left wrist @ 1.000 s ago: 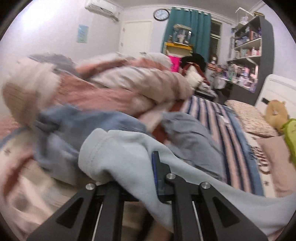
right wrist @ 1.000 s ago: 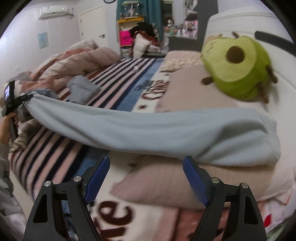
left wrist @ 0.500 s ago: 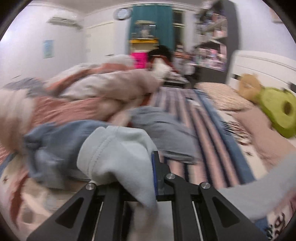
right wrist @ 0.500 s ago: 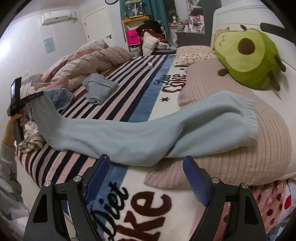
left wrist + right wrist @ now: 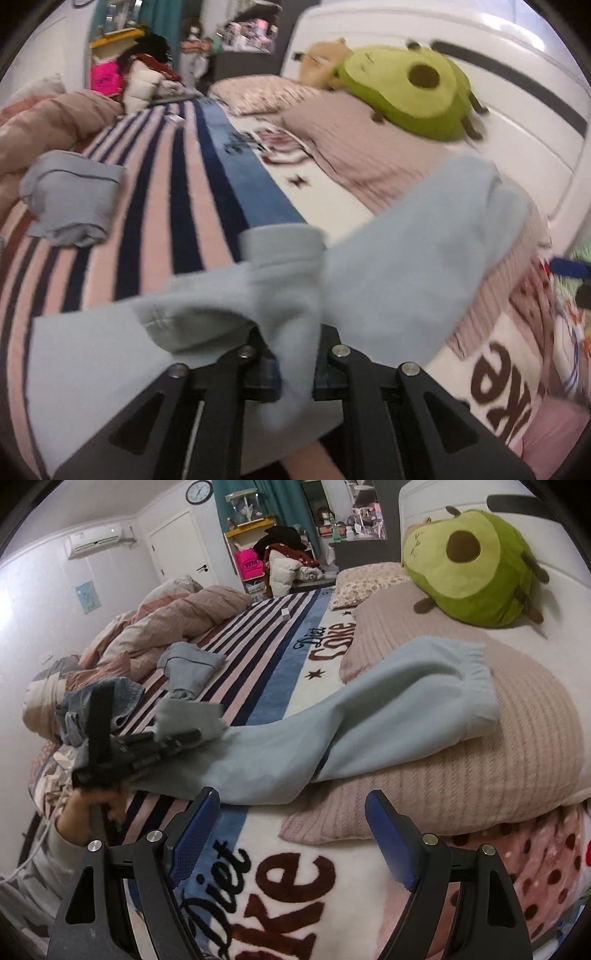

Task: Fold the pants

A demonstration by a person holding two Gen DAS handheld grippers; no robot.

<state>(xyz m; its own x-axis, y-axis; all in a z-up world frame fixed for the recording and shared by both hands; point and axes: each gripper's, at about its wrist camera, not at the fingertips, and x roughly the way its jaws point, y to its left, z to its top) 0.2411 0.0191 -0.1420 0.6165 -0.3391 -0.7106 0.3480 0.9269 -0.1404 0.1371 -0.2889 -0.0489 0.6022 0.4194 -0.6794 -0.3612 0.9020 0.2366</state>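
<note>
Pants [image 5: 369, 709] stretched across bed [image 5: 258, 657], long axis from cuff on pillow [image 5: 498, 760] toward near-left end pinched tight in left gripper [image 5: 295, 354]. Right gripper [image 5: 288, 834] agape, holding nothing.

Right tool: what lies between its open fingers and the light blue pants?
In the right wrist view, only bare printed blanket separates the right tool from the pants; nothing else lies there.

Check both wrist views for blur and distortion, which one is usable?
Left wrist: motion-smeared; avocado plush and striped blanket are soft, the clamped light blue pants fill the foreground. Right wrist: sharp on the right gripper, only the left gripper smears. Both show fisheye bending and dark corners.
</note>
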